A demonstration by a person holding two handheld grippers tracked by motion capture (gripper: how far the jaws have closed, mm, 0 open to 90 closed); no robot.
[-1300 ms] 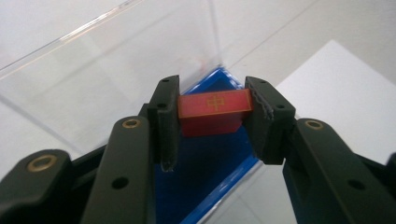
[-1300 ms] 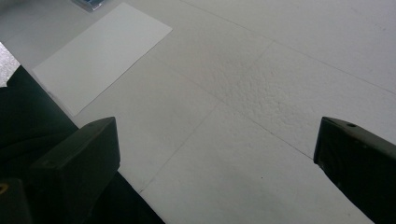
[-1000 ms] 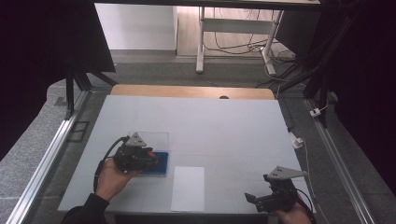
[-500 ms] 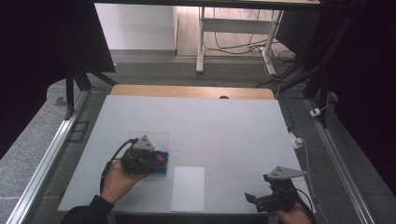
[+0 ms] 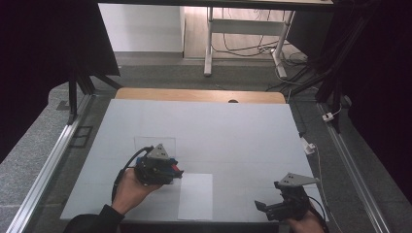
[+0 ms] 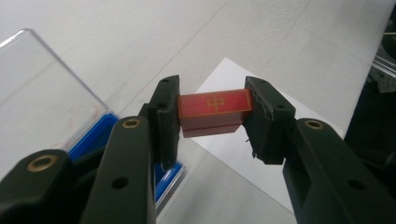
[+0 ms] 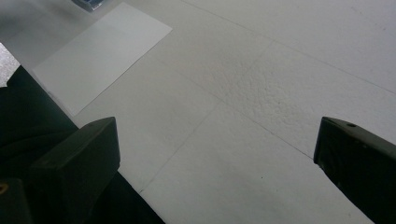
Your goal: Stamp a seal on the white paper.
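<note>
Gripping red block (image 6: 215,108); gold "中" mark

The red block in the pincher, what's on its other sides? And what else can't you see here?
- Red block: in the left gripper view its ends are covered by the left gripper's pads, and its underside faces away.
- Blue box: mostly behind the near jaw; contents hidden.
- Gold mark on the block: too small to read.
- High view: the hand and gripper body cover the block's grip.
</note>
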